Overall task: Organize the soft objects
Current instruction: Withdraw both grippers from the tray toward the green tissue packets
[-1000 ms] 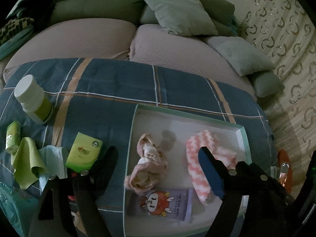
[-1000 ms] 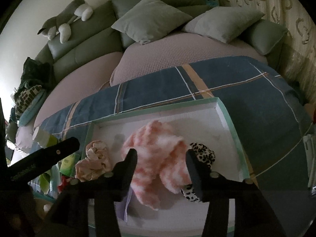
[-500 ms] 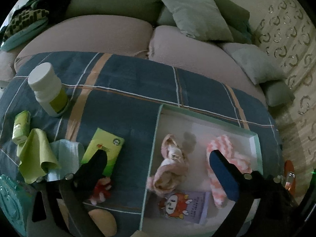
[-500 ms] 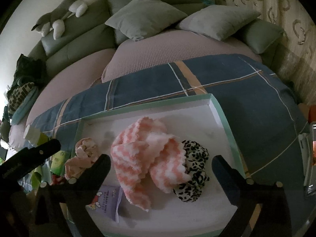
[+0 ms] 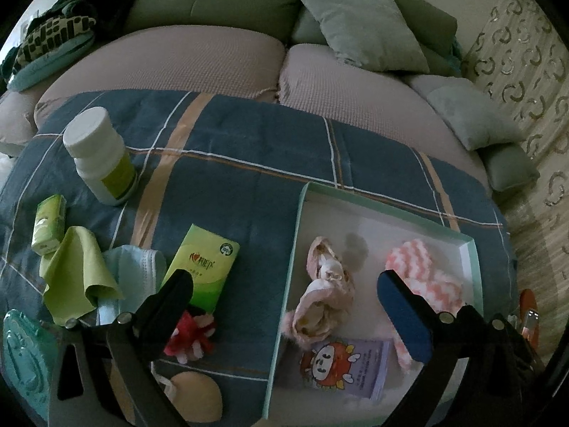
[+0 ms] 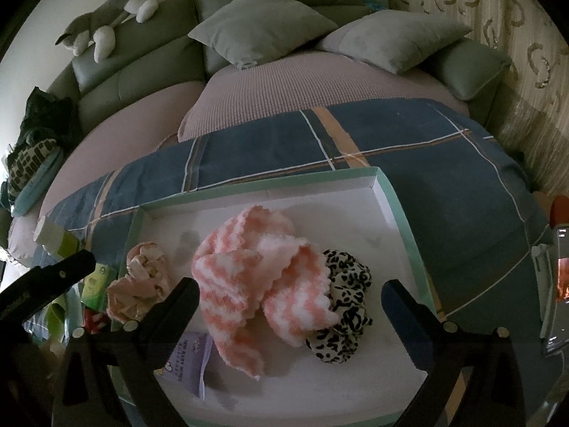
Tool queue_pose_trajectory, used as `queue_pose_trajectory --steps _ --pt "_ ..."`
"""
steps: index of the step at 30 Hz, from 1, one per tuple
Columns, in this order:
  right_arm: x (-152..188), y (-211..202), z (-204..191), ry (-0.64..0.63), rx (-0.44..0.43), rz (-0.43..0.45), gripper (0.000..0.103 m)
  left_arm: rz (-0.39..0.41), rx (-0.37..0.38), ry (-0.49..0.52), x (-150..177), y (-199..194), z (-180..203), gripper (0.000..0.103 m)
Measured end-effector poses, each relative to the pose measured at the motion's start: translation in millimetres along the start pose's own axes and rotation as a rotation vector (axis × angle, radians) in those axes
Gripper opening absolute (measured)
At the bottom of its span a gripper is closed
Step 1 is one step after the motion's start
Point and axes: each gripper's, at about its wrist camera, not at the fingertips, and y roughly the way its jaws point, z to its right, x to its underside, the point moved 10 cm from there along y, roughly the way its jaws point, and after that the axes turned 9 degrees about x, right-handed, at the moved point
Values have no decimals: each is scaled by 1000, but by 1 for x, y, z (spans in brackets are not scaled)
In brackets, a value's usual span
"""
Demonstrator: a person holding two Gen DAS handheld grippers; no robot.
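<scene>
Hovering spread and empty over the tray point(image 6: 398, 206), both claws risk snagging the pink sock point(image 6: 256, 277), probably dragging the leopard scrunchie point(image 6: 345, 306) beside it.

Pink-and-white zigzag fluffy socks point(image 6: 256, 277), leopard-print scrunchie point(image 6: 341, 306), mint-rimmed white tray point(image 6: 398, 210), navy plaid blanket point(image 5: 227, 178) with orange stripes, lime-green tissue pack point(image 5: 202, 267), red-and-white pompom point(image 5: 192, 334)

teal pouch point(image 5: 25, 352): cut off by left edge | tan pad point(image 5: 193, 396): partly behind left tongs point(image 5: 284, 302) | red toy point(image 5: 192, 332): partly under tongs finger | wipes pack point(image 6: 188, 363): partly behind right tongs point(image 6: 290, 302), print too small to read | leopard scrunchie point(image 6: 343, 306): partly under pink striped cloth point(image 6: 256, 284) | phone point(image 6: 558, 284): cut off at right edge
</scene>
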Motion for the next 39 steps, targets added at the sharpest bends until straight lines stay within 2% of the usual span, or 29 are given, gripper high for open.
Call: queue_pose_trajectory --steps 4,7,14,24,34,39 --pt "1 -3 -4 -3 -20 -4 103 -9 -3 -7 0 -5 -3 103" --pt "0 -10 -10 -12 -33 4 103 -18 -32 2 1 -15 -10 103" --pt "4 -21 -44 -61 -88 16 103 11 -199 25 -2 -50 -50 103" --pt "16 -30 -86 -114 -158 6 103 24 -310 -74 2 -84 -110 103" --pt "31 -30 -108 -144 -175 -19 103 71 -332 -183 2 -116 -150 103" --pt "38 -29 -119 -156 -183 -34 103 89 -398 -241 5 -134 -184 103"
